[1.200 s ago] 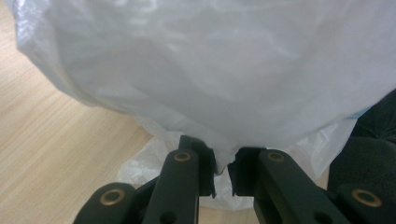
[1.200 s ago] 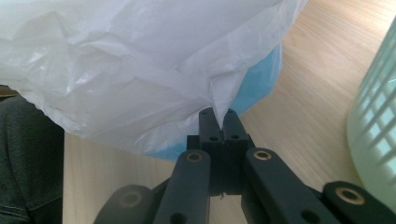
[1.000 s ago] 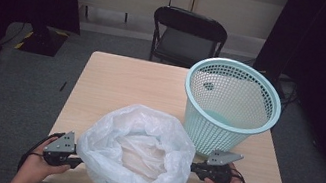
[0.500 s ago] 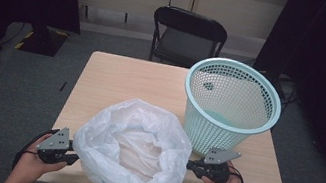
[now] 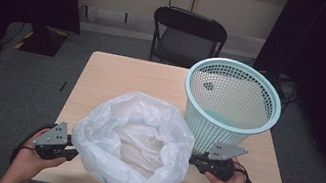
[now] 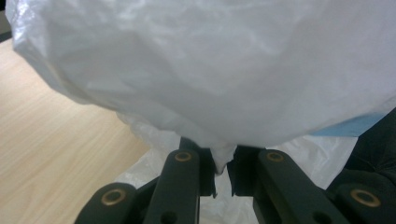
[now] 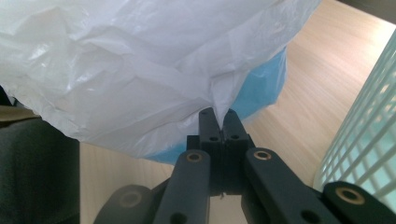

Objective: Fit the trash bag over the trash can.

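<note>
A white translucent plastic bag [image 5: 136,143] hangs open-mouthed over the near half of the wooden table [image 5: 123,77], stretched between both grippers. My left gripper [image 5: 73,153] is shut on the bag's left rim; in the left gripper view a pinch of the bag [image 6: 223,158] sits between the black jaws. My right gripper [image 5: 192,160] is shut on the right rim, and the right gripper view has the film [image 7: 219,105] clamped between closed jaws. A pale teal mesh basket [image 5: 230,101] stands upright on the table's right side, just beyond the right gripper.
A black folding chair [image 5: 188,37] stands behind the table's far edge. Dark curtains hang at both sides, and a small dark item [image 5: 208,85] lies inside the basket. Bare tabletop stretches across the far left. The basket wall [image 7: 364,140] is close on the right gripper's right.
Both hands have risen, lifting the bag off the table; its mouth now stands higher and wider. The basket has not moved.
</note>
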`<state>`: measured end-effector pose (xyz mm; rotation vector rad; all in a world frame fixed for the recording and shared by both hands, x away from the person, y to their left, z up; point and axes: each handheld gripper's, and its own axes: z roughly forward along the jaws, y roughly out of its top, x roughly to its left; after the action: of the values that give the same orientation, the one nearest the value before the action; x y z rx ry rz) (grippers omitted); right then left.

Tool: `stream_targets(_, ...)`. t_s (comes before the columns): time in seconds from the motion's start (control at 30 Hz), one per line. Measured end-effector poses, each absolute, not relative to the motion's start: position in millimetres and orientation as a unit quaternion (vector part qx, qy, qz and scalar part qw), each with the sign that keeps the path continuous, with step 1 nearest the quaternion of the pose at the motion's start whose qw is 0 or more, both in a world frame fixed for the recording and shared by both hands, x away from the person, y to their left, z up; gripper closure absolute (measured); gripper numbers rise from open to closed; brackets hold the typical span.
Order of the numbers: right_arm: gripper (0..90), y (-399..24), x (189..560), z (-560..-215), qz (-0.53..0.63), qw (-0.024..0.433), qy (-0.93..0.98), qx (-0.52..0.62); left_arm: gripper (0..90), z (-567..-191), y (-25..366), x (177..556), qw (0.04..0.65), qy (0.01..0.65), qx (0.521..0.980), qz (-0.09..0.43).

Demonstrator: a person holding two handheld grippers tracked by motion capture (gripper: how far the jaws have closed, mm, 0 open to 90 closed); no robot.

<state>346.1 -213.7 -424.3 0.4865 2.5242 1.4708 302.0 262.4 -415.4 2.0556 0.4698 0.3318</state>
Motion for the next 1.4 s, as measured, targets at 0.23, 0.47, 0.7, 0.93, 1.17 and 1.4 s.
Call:
stream_targets(0.23,89.9,-213,345,-411,0.499,0.105,0.846,0.158,83.6,-398,259,303,0.484,0.183,0.844,0.139)
stream_targets(0.47,90.0,-209,345,-401,0.505,0.098,0.844,0.153,83.6,-390,259,303,0.481,0.182,0.846,0.141)
stream_targets(0.7,90.0,-209,344,-389,0.511,0.104,0.84,0.148,83.6,-377,256,304,0.483,0.175,0.845,0.149)
stream_targets(0.93,90.0,-207,342,-378,0.515,0.106,0.839,0.142,83.6,-364,255,301,0.481,0.173,0.845,0.156)
stream_targets(1.17,90.0,-208,339,-358,0.517,0.122,0.836,0.139,83.6,-345,255,299,0.479,0.17,0.845,0.164)
stream_targets(1.4,90.0,-207,337,-338,0.523,0.134,0.831,0.133,83.6,-325,254,298,0.481,0.164,0.844,0.174)
